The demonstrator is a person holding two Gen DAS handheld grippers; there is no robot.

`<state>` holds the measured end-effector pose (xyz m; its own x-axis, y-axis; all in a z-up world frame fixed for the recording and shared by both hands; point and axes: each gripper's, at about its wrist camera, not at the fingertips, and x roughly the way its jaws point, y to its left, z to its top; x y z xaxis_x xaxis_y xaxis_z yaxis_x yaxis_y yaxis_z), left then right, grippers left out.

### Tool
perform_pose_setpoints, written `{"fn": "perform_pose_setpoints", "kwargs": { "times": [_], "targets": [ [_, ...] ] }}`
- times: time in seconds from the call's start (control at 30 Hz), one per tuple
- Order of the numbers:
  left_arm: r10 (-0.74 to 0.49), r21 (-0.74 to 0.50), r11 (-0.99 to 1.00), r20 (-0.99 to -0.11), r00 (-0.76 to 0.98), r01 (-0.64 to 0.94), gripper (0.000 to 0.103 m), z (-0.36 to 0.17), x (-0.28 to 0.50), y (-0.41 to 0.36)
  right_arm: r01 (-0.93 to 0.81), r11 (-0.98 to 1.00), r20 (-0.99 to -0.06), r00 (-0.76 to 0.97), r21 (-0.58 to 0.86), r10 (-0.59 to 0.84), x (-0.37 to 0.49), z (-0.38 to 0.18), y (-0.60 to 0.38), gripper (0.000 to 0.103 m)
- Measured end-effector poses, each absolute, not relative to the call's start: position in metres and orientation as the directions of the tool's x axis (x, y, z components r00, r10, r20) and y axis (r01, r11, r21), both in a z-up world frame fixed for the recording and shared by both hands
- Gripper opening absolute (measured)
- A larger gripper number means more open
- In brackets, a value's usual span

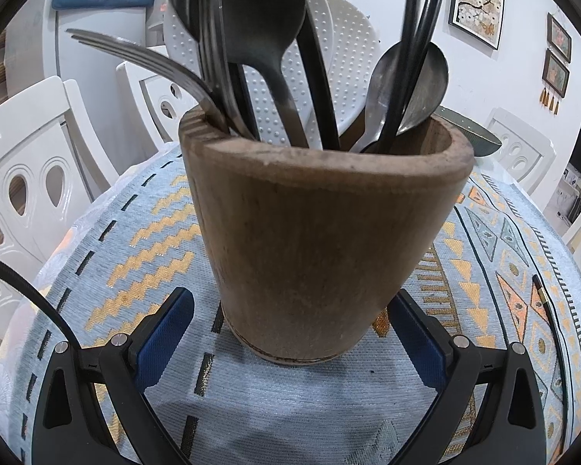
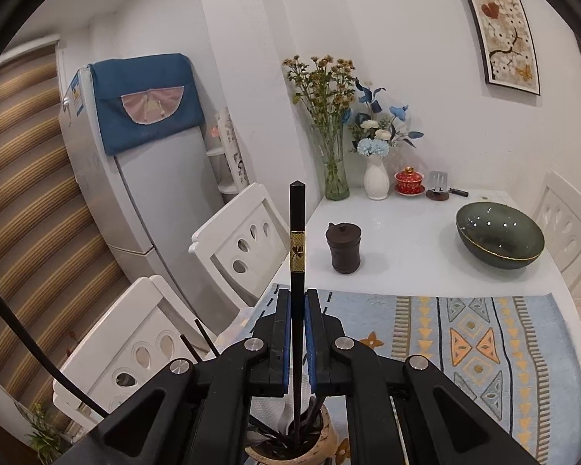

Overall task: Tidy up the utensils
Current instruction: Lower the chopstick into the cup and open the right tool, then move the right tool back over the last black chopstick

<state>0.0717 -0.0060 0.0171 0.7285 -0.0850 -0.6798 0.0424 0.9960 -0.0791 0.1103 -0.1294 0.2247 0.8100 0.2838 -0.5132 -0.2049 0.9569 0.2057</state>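
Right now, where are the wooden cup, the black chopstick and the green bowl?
Wooden cup (image 1: 321, 255): left wrist view, front wall.
Chopstick (image 2: 297, 250): right wrist view, gold band near its top.
Green bowl (image 2: 499, 234): right wrist view, inner wall.

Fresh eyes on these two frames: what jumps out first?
The wooden utensil holder fills the left wrist view, bristling with a fork, dark spoons and black handles, and stands on the patterned cloth between the wide-open left gripper fingers. In the right wrist view, the right gripper is shut on a black chopstick with a gold band, standing upright above the holder. Behind it, a dark green bowl sits on the white table.
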Motion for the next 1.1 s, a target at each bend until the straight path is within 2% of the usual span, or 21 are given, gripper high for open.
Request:
{"fn": "perform_pose_setpoints", "kwargs": {
  "times": [0.27, 0.37, 0.53, 0.73, 0.93, 1.1],
  "targets": [
    [-0.086, -0.08, 0.996, -0.68, 0.729, 0.043, 0.101, 0.017, 0.072, -0.006, -0.235, 0.96, -0.534, 0.798, 0.152, 0.28, 0.11, 0.227, -0.125, 0.007],
    [-0.086, -0.08, 0.996, -0.679, 0.729, 0.043, 0.101, 0.016, 0.068, -0.005, -0.25, 0.959, -0.539, 0.793, 0.136, 0.283, 0.108, 0.234, -0.125, 0.016],
    [-0.087, -0.081, 0.996, -0.679, 0.729, 0.044, 0.101, 0.015, 0.064, -0.001, -0.232, 0.96, -0.456, 0.846, 0.155, 0.278, 0.097, 0.266, -0.143, 0.041],
    [-0.087, -0.081, 0.996, -0.678, 0.73, 0.043, 0.101, 0.015, 0.064, -0.001, -0.191, 0.97, -0.366, 0.901, 0.147, 0.233, 0.082, 0.301, -0.173, 0.05],
    [-0.087, -0.081, 0.996, -0.678, 0.73, 0.044, 0.101, 0.015, 0.064, -0.001, -0.129, 0.987, -0.355, 0.922, 0.099, 0.156, 0.067, 0.309, -0.2, 0.051],
    [-0.087, -0.081, 0.996, -0.679, 0.729, 0.043, 0.101, 0.014, 0.063, -0.001, -0.043, 0.998, -0.434, 0.899, 0.041, 0.056, 0.063, 0.288, -0.23, 0.053]
  ]
}}
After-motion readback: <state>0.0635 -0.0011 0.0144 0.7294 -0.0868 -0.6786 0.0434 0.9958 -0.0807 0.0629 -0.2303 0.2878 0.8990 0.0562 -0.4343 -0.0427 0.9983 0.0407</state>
